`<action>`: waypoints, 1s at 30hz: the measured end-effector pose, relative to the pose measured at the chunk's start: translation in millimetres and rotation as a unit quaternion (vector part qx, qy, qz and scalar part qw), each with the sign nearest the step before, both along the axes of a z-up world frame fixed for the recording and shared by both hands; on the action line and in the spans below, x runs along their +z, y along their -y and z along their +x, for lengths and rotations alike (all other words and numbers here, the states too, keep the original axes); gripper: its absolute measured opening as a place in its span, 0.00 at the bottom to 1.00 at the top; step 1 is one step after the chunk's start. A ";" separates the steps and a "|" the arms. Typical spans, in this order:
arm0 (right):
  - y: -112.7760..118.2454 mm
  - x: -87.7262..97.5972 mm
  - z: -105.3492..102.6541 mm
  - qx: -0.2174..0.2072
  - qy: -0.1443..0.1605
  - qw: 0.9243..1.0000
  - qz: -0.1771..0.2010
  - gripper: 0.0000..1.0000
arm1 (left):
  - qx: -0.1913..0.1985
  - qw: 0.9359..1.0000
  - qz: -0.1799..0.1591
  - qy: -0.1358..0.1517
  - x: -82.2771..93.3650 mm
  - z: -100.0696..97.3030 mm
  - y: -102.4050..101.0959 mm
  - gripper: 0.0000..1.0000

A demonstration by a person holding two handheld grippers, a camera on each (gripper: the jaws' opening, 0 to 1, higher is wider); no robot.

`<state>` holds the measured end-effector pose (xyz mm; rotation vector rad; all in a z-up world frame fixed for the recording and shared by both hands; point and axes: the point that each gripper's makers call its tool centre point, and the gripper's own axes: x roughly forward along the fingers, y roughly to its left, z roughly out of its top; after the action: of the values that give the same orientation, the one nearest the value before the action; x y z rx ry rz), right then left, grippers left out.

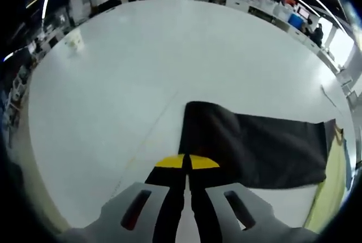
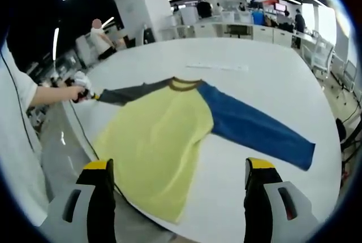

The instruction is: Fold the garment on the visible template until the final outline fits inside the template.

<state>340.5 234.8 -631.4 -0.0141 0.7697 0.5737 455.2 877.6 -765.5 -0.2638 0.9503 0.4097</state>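
One garment, yellow with a grey sleeve and a blue sleeve, lies flat on the white table, the left gripper pinching the grey cuff, probably to fold it inward, the right gripper wide open above the hem.

We see a large, round white tabletop taking up the middle of the right gripper view, and on it a long-sleeved garment lies spread flat, its yellow body running from the centre to the lower left where the hem reaches past the near edge, its blue sleeve stretching to the right and its dark grey sleeve to the left. In the left gripper view we see that dark sleeve lying on the tabletop at lower right, with a small pale object at upper left that we cannot make out.
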 end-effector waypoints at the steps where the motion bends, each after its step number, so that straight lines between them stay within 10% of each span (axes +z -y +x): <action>1: 0.2 0.0 -0.3 0.000 0.000 1.000 0.000 0.96 | 0.002 1.000 0.000 -0.001 0.0 -1.7 -0.7 0.00; 30: 4.9 6.7 -12.7 -0.010 0.010 1.000 0.004 0.96 | -0.011 0.999 0.028 -0.013 6.0 -15.6 -4.8 0.00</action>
<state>327.8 229.9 -624.7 -0.0047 0.7481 0.5565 439.6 882.4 -759.4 -0.1967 0.9639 0.4196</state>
